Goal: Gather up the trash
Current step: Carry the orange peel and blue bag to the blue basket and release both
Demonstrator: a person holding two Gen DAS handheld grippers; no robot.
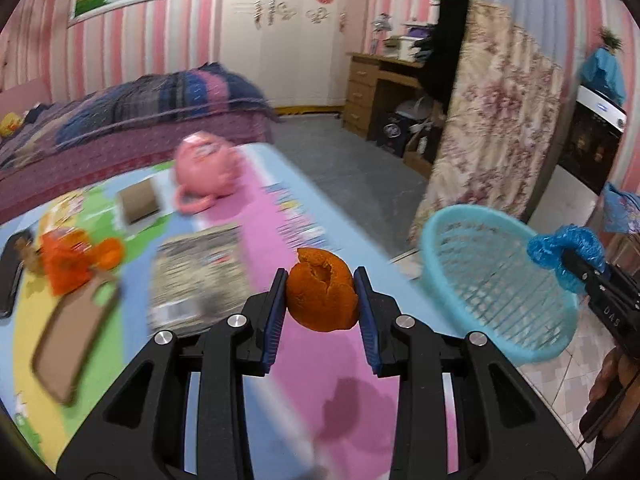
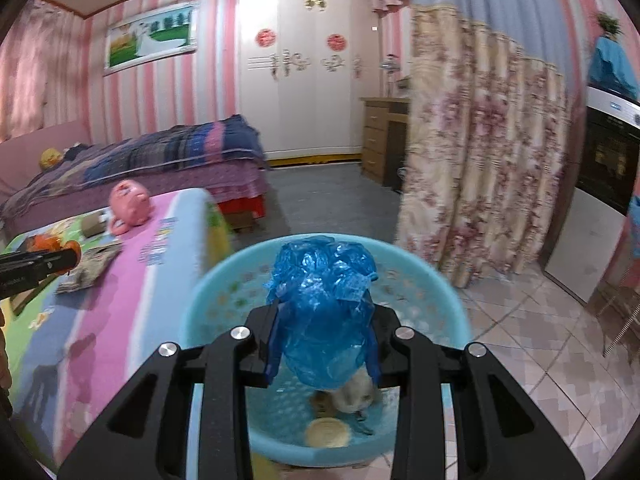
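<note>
My left gripper [image 1: 321, 280] is shut on an orange peel [image 1: 322, 294] and holds it above the colourful table [image 1: 312, 380], left of the light blue basket [image 1: 496, 280]. My right gripper [image 2: 325, 312] is shut on a crumpled blue plastic bag [image 2: 324, 312], which hangs over the basket [image 2: 224, 300]. In the left wrist view the right gripper [image 1: 568, 258] holds the bag [image 1: 564, 248] at the basket's far rim. Small bits of trash [image 2: 328, 432] lie in the basket's bottom.
On the table lie orange wrappers [image 1: 76, 260], a brown phone case [image 1: 72, 332], a printed packet [image 1: 200, 276], a cardboard piece [image 1: 138, 202], a pink piggy bank [image 1: 204, 170] and a black phone [image 1: 12, 272]. A bed [image 1: 120, 120], a floral curtain [image 1: 492, 128] and tiled floor surround it.
</note>
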